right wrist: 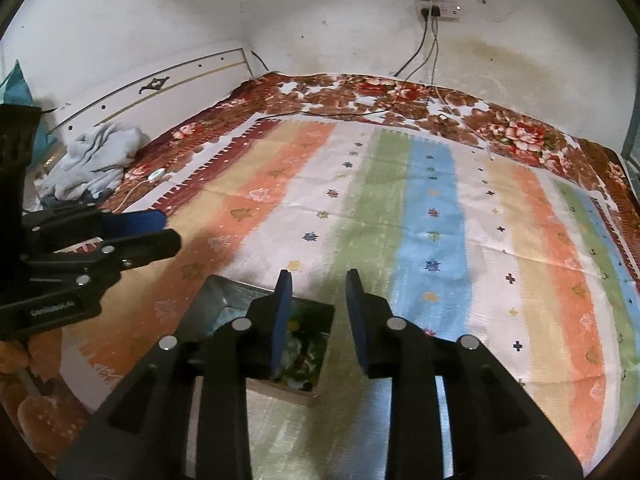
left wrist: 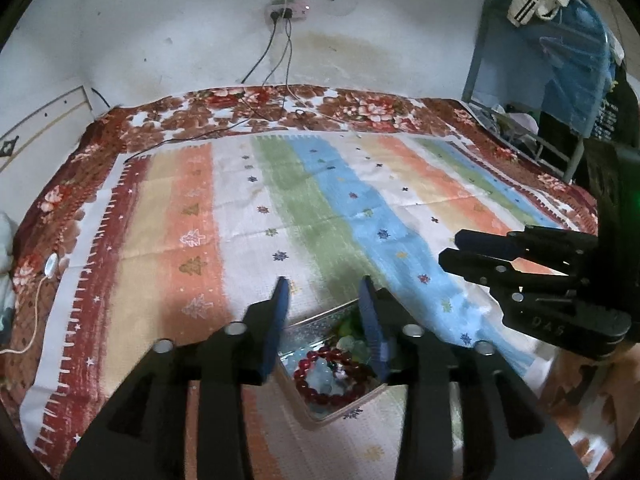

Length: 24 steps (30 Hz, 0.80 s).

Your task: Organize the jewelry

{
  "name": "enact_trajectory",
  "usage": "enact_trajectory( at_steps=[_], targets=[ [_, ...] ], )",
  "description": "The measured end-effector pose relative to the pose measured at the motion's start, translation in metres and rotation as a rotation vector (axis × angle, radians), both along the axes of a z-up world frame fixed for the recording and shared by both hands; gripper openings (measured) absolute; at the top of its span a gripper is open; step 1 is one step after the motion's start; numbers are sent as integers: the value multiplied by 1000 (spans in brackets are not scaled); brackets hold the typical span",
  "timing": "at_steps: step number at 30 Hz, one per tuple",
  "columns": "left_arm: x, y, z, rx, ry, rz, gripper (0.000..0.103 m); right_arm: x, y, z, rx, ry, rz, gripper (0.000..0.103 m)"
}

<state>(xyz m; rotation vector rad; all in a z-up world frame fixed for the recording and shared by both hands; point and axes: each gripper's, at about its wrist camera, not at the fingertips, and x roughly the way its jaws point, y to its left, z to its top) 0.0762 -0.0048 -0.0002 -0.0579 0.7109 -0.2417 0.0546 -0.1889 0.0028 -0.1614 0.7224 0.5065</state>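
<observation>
Left gripper point(left wrist: 324, 280) is hovering released, jaws spread over the jewelry box point(left wrist: 320, 322), presumably lining up on the red bead bracelet point(left wrist: 320, 376) inside. Right gripper point(right wrist: 318, 274) is waiting just beside the box, also released, holding nothing, on the striped cloth point(right wrist: 440, 200).

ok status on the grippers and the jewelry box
Left gripper open, empty, over box. Right gripper open, empty. Red bracelet in box. Nothing in the way.

Dim, uneven indoor light; soft shadows near bottom; strong fisheye bending, dark corners; slight blur.
</observation>
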Motion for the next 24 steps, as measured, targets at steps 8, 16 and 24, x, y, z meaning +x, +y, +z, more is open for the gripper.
enact_trajectory(
  at_steps=[8, 16, 24],
  targets=[
    [-6, -2, -1, 24, -8, -8, 79, -3, -5, 4, -3, -24, -5, 59],
    [-24, -3, -9, 75, 2, -24, 97, -15, -18, 2, 8, -26, -2, 87],
    [-44, -4, -14, 113, -2, -10, 97, -32, -35, -3, 70, -3, 15, 98]
  ],
)
